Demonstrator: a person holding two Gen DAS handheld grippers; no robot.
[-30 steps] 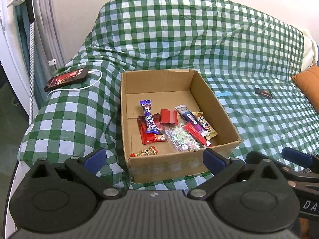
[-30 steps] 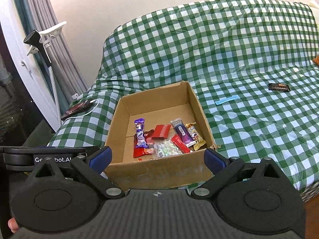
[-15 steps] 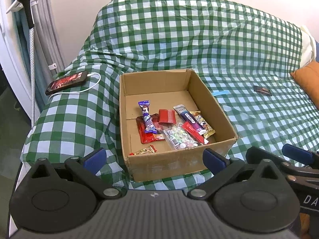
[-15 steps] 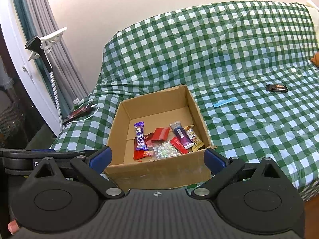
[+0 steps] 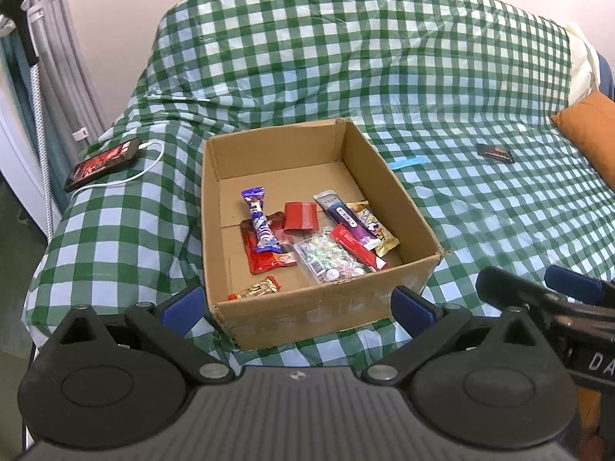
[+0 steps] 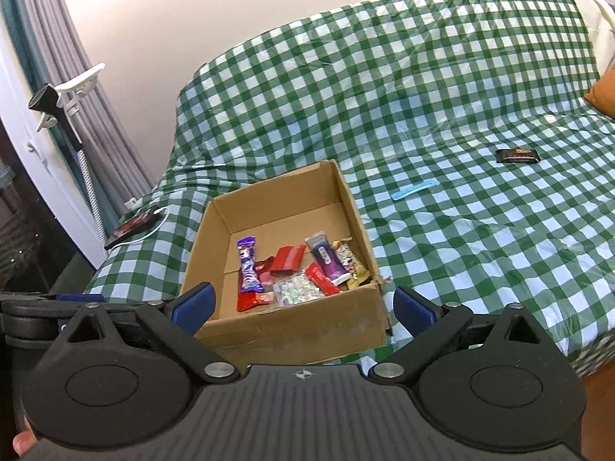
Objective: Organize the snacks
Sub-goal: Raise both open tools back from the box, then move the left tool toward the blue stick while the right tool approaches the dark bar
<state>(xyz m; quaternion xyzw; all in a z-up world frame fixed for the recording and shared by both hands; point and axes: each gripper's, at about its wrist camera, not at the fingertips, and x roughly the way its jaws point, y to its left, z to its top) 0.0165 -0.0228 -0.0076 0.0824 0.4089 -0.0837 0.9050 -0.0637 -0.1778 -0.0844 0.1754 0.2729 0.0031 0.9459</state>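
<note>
Several snack packets (image 5: 307,238) lie in the cardboard box (image 5: 419,280) on the checked bedspread (image 5: 480,207), its near wall hiding some in my right view; my left gripper (image 5: 298,303) and right gripper (image 6: 303,303) hang empty, jaws spread, while a dark packet (image 6: 517,155) and blue strip (image 6: 414,189) lie well apart

Open cardboard box (image 5: 319,307) on a green checked bedspread, near the bed's near edge, flaps gone or folded, sitting slightly askew. Inside, toward the near right: purple chocolate bar (image 5: 260,219) lying across a red wrapper (image 5: 265,259); small red packet (image 5: 301,215) just beyond; clear bag of sweets (image 5: 328,261) near the front wall; red stick (image 5: 355,247), purple-grey tube (image 5: 344,217) and gold wrapper (image 5: 374,226) side by side at right. Small gold candy (image 5: 255,288) alone in the near left corner. Outside, well to the far right: blue strip (image 6: 414,188) and dark bar (image 6: 517,155) flat on the cover.
</note>
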